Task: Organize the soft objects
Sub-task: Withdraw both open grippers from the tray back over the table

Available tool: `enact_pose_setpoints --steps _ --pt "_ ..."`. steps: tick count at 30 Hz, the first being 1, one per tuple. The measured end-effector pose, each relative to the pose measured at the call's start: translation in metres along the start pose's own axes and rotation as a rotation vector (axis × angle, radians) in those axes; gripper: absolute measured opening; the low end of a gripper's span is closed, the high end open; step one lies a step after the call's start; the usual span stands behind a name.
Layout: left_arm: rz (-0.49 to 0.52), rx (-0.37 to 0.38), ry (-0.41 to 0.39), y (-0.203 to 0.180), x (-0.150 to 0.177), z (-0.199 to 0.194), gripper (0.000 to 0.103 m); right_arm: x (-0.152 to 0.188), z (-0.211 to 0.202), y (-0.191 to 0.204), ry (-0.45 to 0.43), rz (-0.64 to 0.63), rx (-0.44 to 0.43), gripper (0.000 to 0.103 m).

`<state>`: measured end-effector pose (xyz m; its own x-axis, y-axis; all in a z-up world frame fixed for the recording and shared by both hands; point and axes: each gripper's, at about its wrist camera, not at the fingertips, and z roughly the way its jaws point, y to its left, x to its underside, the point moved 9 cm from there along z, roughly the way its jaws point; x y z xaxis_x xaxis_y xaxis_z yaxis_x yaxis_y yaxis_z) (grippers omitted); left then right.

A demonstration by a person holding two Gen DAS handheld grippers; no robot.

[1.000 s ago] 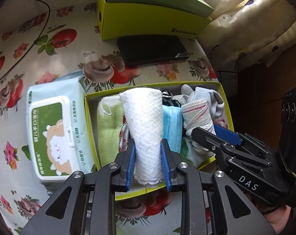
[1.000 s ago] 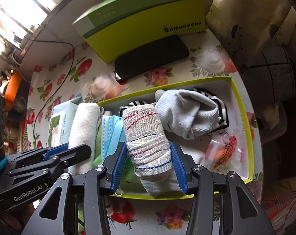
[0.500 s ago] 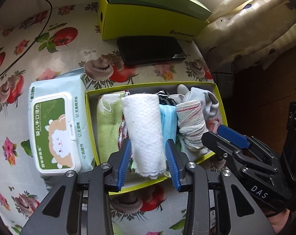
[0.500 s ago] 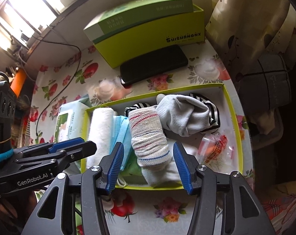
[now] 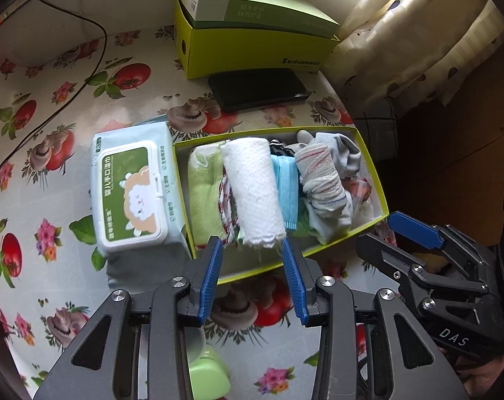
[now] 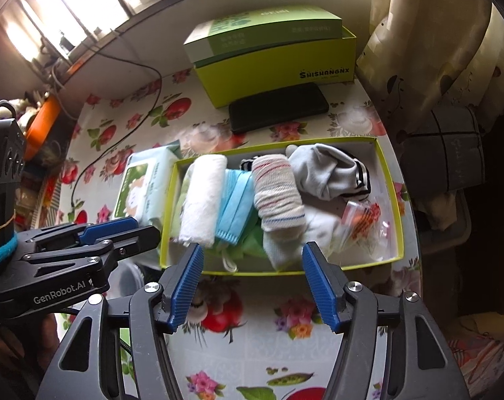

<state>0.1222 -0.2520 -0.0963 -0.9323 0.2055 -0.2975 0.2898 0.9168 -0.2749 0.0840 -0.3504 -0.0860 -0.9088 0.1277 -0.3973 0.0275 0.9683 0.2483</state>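
An open yellow-green box (image 5: 371,163) (image 6: 390,180) on the flowered tablecloth holds a green cloth (image 5: 203,193), a rolled white towel (image 5: 252,193) (image 6: 202,200), blue face masks (image 5: 285,186) (image 6: 235,203), a rolled striped cloth (image 5: 321,183) (image 6: 276,193), a grey sock (image 6: 325,170) and a small plastic bag (image 6: 365,216). My left gripper (image 5: 251,245) (image 6: 145,228) stands open above the towel's near end, nothing between its pads. My right gripper (image 6: 253,248) (image 5: 378,233) hangs over the box's near rim; its jaws are opening, nothing between them.
A wet-wipes pack (image 5: 132,193) lies against the box's left side. Behind it lie a black phone (image 5: 258,88) and a stacked green carton (image 5: 252,36). A black cable (image 5: 85,76) crosses the far left. Curtains (image 5: 418,33) hang beyond the table's right edge. A green cup (image 5: 205,376) sits below my left gripper.
Both grippers let go: the left released the white towel, the right the striped roll. Both rolls now lie in the box. Both grippers drew back and up, away from it.
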Motion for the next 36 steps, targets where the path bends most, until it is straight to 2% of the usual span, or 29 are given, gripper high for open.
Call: enact_pose_setpoints --steps 14,36 --pt "0.066 -0.091 -0.023 0.013 0.033 -0.027 0.039 0.034 -0.015 0.030 0.011 -0.044 0.000 0.063" --pt "0.089 -0.098 -0.060 0.012 0.050 -0.045 0.039 0.055 -0.034 0.053 -0.012 -0.088 0.037 0.064"
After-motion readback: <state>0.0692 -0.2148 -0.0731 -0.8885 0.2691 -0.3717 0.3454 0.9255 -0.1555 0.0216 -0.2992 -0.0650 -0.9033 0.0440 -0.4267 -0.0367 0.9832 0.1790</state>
